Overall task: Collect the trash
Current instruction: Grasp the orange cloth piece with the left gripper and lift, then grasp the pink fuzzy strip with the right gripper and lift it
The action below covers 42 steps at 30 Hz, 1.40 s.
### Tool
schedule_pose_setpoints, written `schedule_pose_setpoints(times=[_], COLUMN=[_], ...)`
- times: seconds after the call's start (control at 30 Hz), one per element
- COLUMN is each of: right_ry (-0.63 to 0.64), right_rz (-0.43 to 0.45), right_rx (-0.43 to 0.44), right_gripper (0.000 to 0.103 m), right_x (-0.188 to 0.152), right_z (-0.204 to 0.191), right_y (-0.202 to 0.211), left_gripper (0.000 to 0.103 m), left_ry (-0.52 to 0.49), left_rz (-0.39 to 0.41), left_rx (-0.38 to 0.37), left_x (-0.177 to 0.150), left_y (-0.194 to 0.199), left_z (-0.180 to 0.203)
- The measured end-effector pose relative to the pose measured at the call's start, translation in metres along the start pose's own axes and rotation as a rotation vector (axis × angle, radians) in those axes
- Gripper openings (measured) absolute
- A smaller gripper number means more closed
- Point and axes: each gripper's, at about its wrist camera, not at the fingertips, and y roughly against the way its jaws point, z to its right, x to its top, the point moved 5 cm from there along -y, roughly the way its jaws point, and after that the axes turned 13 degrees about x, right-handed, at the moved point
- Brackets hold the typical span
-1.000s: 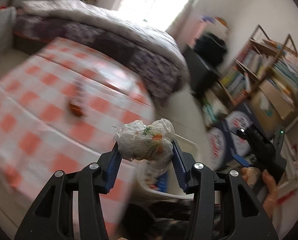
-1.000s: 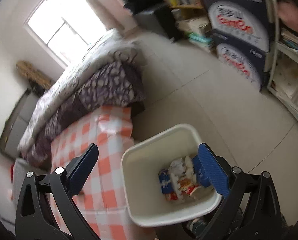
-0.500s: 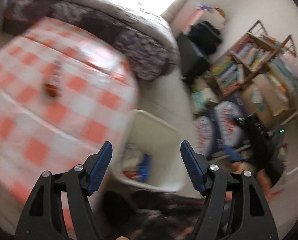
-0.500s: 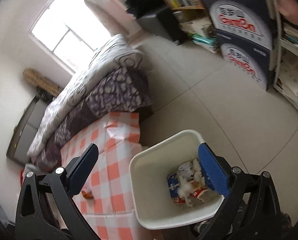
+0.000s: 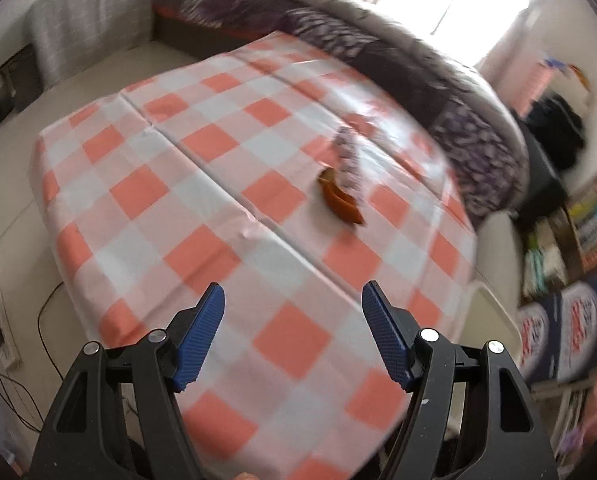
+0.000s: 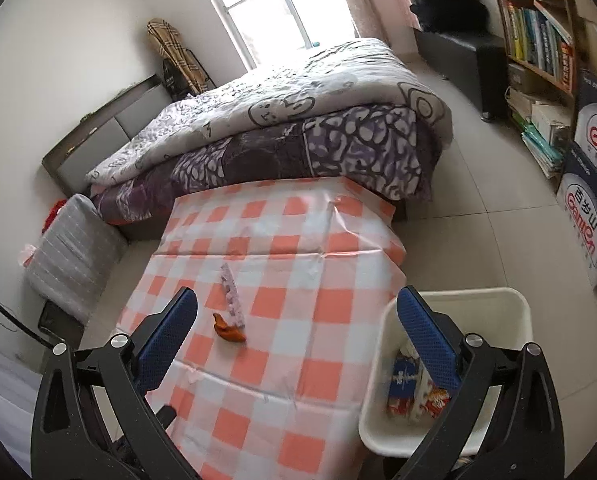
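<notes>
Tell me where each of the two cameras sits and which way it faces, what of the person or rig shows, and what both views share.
Left wrist: rides the left hand-held gripper, angled down over the checkered table; open blue fingers show.
Right wrist: rides the right hand-held gripper, looking down toward the bed and the white bin; open fingers show.
Shared: the table, the orange scrap, the pale strip, the bed.

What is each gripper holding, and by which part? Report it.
Nothing is held. The left gripper and right gripper both stand open and empty above the orange-and-white checked tablecloth.
</notes>
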Motion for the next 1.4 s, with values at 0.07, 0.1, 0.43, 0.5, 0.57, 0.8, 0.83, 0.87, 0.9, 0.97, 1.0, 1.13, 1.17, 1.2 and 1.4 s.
schedule_pose_setpoints(times=[0.07,0.1,0.43,0.5,0.57,0.8,0.83,0.87,0.9,0.97,1.0,1.13,1.17,1.2,1.4], right_ry=[-0.026,-0.065,-0.245,-0.249,-0.257,-0.114,-0.090,-0.061,-0.025,0.081,0.142,0.339,0.406,0.423,0.416], right_rz=[-0.025,-0.059,-0.051,-0.070,-0.099,-0.191,-0.237,-0.274,-0.299,-0.330,-0.343,-0.362,-0.361,-0.371,-0.386], right_rx=[-0.007,-0.022,0.010,-0.004,0.008,-0.050,-0.039,-0.037,-0.044,-0.035,-0.035,-0.019,-0.067,-0.088,-0.151], right_gripper=[0.096,0.096,0.096,0.096,0.096,0.096,0.096,0.096,0.096,0.096,0.096,0.095,0.095,0.093,0.088], right_x=[-0.003,-0.006,0.020,0.018,0.013,-0.005,-0.010,-0.015,-0.019,-0.026,-0.029,-0.049,-0.056,-0.059,-0.075], right_z=[0.015,0.028,0.067,0.069,0.066,0.034,0.024,0.013,0.001,-0.027,-0.040,-0.074,-0.076,-0.075,-0.057], right_y=[-0.013,-0.021,-0.021,-0.028,-0.036,-0.070,-0.083,-0.098,-0.114,-0.152,-0.172,-0.240,-0.263,-0.275,-0.324], left_gripper=[0.069,0.068,0.039,0.029,0.019,0.015,0.015,0.015,0.015,0.015,0.015,0.015,0.015,0.015,0.015], left_ry=[0.031,0.040,0.159,0.125,0.080,0.014,0.011,0.008,0.016,0.051,0.074,0.155,0.149,0.141,0.162], left_rz=[-0.035,-0.045,-0.122,-0.085,-0.080,-0.121,-0.112,-0.100,-0.084,-0.056,-0.048,0.004,0.036,0.071,0.162], left_rx=[0.024,0.035,0.105,0.159,0.153,0.015,-0.009,-0.025,-0.047,-0.087,-0.105,-0.125,-0.101,-0.070,-0.038], left_x=[0.016,0.023,0.074,0.074,0.071,0.040,0.035,0.030,0.027,0.021,0.018,0.021,0.024,0.027,0.040], left_y=[-0.030,-0.043,-0.147,-0.146,-0.144,-0.093,-0.075,-0.057,-0.039,-0.012,-0.002,0.032,0.038,0.046,0.072], left_z=[0.010,0.017,0.075,0.076,0.074,0.018,0.004,-0.011,-0.025,-0.050,-0.062,-0.106,-0.111,-0.118,-0.154])
